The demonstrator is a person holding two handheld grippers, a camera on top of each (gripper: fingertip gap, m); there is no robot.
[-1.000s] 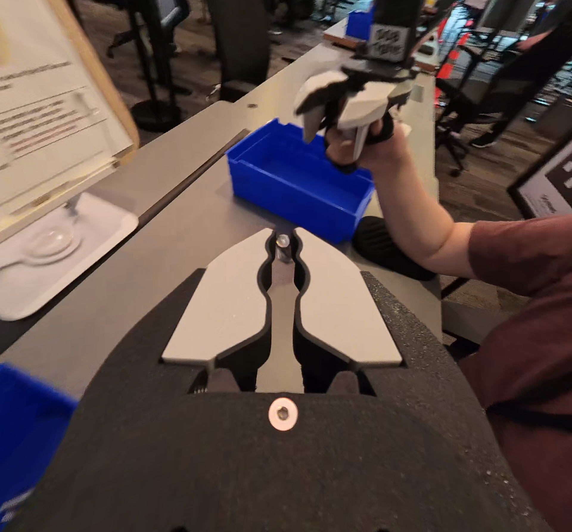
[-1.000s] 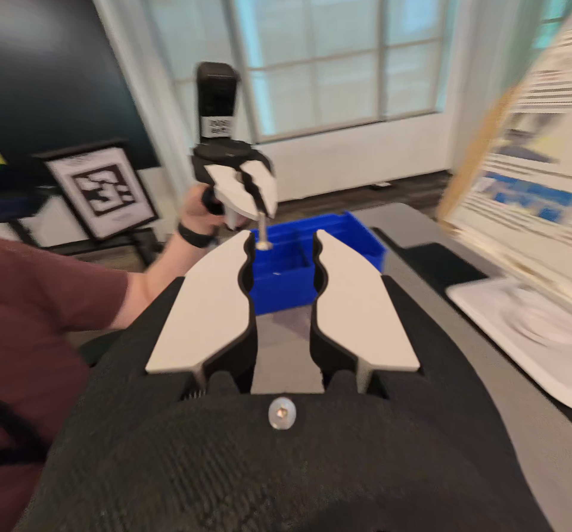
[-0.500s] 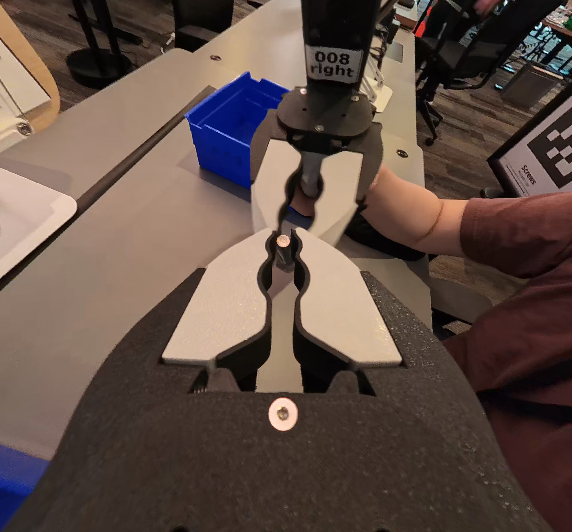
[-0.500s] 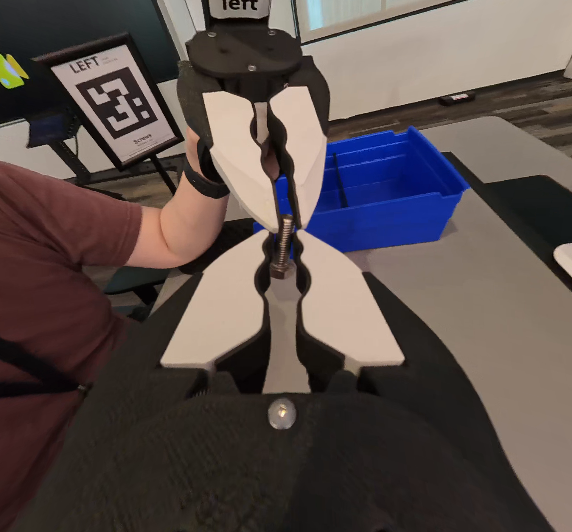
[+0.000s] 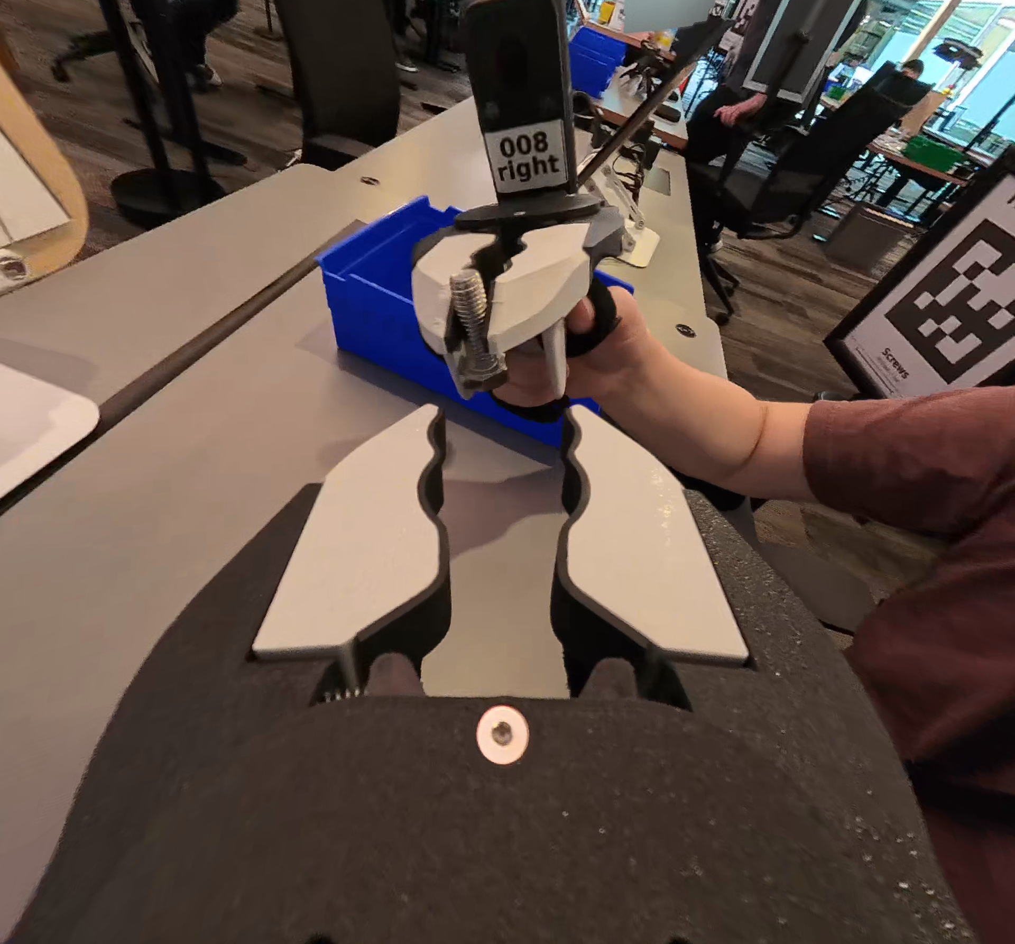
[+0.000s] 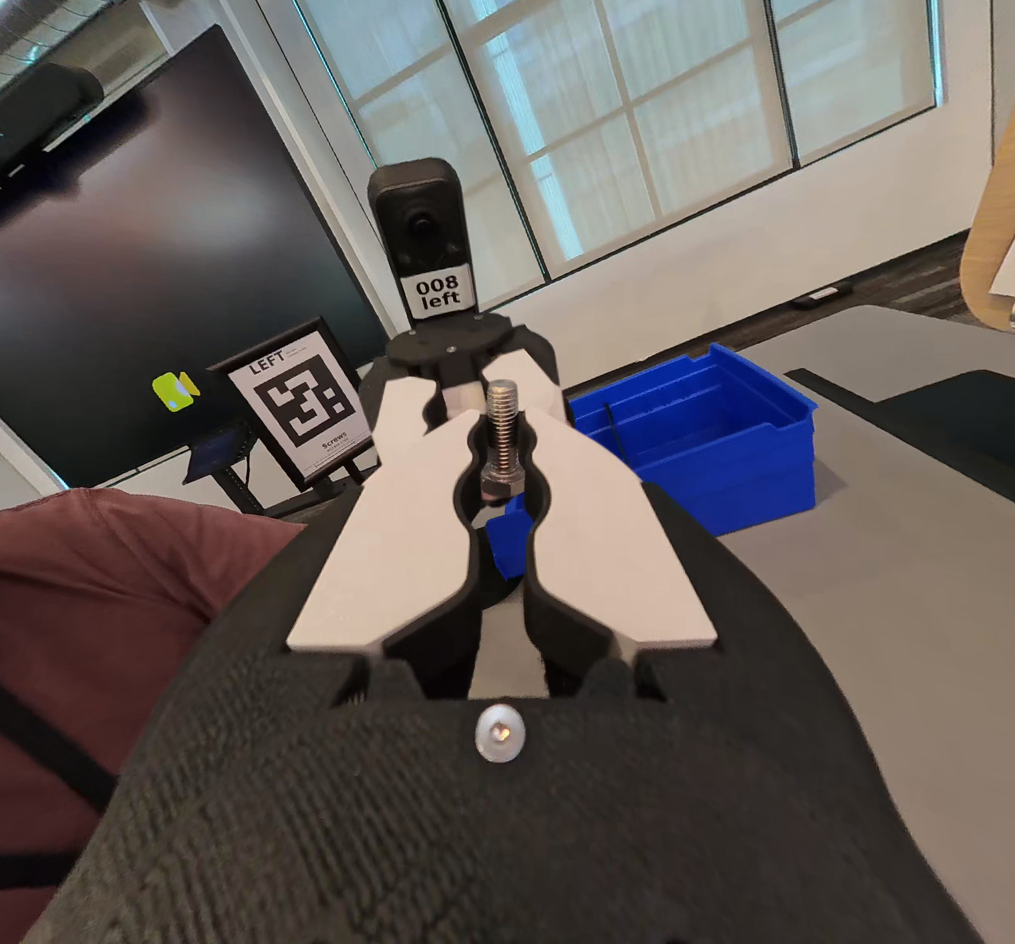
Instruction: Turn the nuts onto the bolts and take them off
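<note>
A silver bolt stands threads-up in my right gripper, which is shut on its lower shank just above the hex end. I cannot tell whether that hex is the bolt's head or a nut. In the left wrist view the right gripper holds the bolt in the air above the table. My left gripper is open and empty, a short way in front of the bolt. It also shows in the right wrist view, just behind the bolt, jaws apart.
A blue bin sits on the grey table behind the grippers. A framed code sign stands off the table's side. A white tray lies at the left. The person's forearm reaches in from the right.
My left gripper has opened and let go of the bolt. My right gripper, now shut on the bolt, has drawn it away from the left gripper and turned it upright.
</note>
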